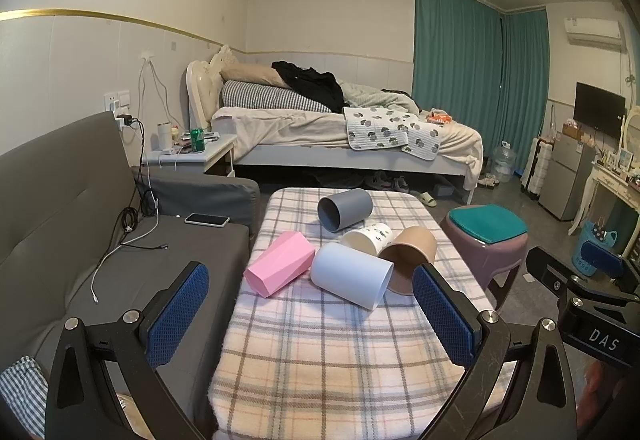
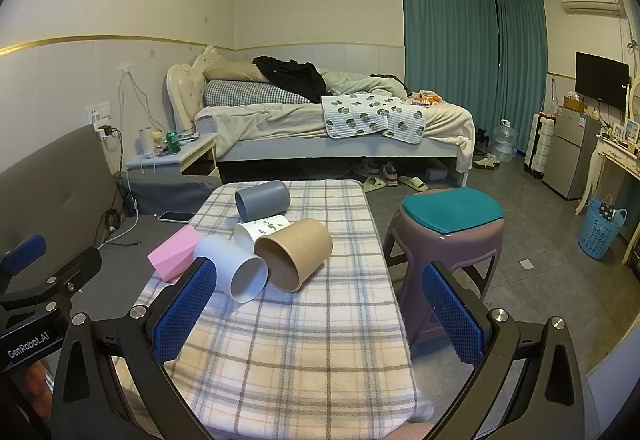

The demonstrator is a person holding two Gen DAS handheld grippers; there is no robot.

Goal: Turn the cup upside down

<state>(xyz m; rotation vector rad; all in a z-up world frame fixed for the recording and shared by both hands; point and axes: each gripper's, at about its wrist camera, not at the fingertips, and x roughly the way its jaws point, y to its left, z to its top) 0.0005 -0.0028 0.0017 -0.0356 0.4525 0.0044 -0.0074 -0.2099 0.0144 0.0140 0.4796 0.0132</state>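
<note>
Several cups lie on their sides on a table with a plaid cloth (image 1: 320,352): a pink faceted cup (image 1: 280,268), a pale blue cup (image 1: 352,274), a brown cup (image 1: 412,248), a white leaf-print cup (image 1: 370,236) and a grey cup (image 1: 345,209). They also show in the right wrist view: pink (image 2: 174,252), pale blue (image 2: 230,268), brown (image 2: 294,252), white (image 2: 260,230), grey (image 2: 262,200). My left gripper (image 1: 310,308) is open and empty, just short of the cups. My right gripper (image 2: 316,304) is open and empty, near the pale blue and brown cups.
A grey sofa (image 1: 80,240) with a phone (image 1: 207,219) and cables stands left of the table. A purple stool with a teal cushion (image 2: 448,228) stands to the right. A bed (image 2: 320,120) and a nightstand (image 2: 172,156) are behind.
</note>
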